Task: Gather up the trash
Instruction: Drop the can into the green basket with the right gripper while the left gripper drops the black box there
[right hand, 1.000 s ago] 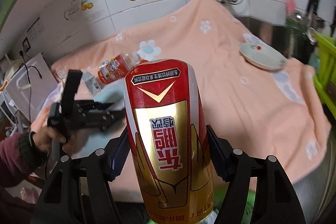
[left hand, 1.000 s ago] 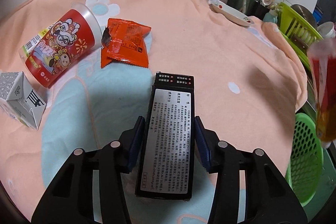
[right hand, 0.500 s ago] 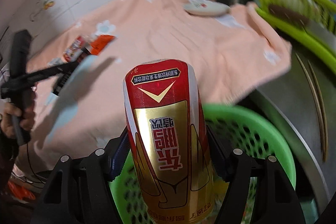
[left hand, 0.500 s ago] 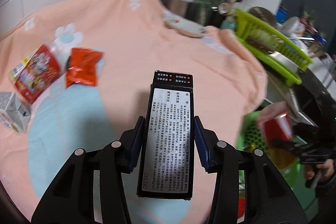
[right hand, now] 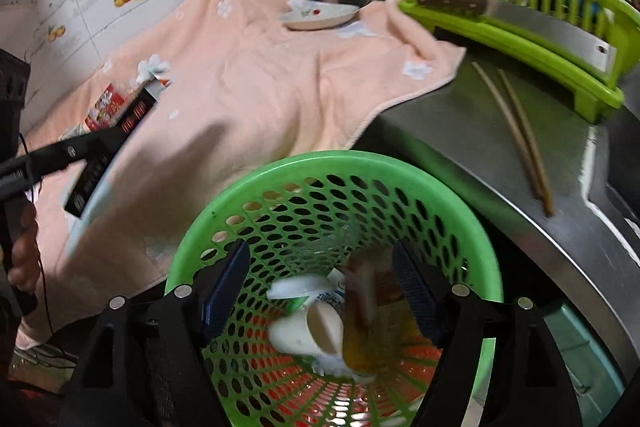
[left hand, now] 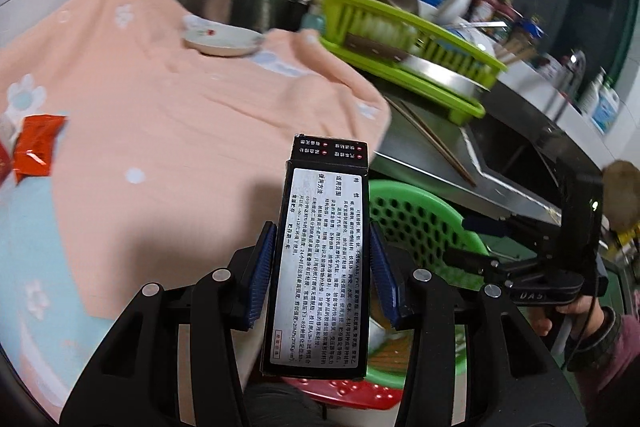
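The red-and-gold can in the green basket is a motion-blurred smear, its label unreadable.

One black box, one green basket, one red-and-gold can blurred inside it, two white cups there, one orange snack packet, one plate, two chopsticks, one green dish rack, two tools

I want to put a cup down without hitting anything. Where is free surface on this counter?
Free: the peach towel between the white dish and the orange packet; the steel counter between towel edge and chopsticks. Crowded: the green dish rack and green basket.
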Tool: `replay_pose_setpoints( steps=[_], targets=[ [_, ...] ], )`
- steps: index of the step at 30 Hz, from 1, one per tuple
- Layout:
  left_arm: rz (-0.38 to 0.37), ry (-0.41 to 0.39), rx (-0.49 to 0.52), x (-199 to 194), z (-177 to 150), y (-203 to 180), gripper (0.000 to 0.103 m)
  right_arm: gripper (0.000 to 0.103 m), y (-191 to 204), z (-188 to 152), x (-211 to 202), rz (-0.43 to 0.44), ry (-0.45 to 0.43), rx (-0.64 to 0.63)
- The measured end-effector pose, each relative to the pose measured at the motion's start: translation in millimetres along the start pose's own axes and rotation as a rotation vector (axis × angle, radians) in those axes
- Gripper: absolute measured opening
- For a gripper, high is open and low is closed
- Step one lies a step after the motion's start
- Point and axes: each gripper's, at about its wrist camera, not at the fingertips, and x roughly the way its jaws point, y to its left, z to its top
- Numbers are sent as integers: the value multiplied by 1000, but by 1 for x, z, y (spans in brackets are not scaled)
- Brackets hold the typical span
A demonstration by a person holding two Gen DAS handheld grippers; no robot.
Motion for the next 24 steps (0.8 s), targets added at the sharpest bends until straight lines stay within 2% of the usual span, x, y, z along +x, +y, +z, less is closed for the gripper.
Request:
replay_pose_setpoints(
  steps=[8, 14, 16, 17, 24],
  targets=[
    [-50, 61, 11, 21, -11, -26, 46, 75, -13, -13, -26, -3, -43, 49],
    [-65, 98, 33, 29, -20, -39, 53, 75, -9, -15, -34, 5, -66, 51],
    [-68, 101, 32, 29, -22, -40, 62, 75, -8, -14, -35, 10, -68, 50],
    [-69, 99, 31, 29, -22, -40, 63, 75, -6, -13, -36, 11, -71, 46],
    [-48, 78, 29, 15, -22, -33, 63, 76, 3, -7, -36, 27, -75, 23]
  ],
)
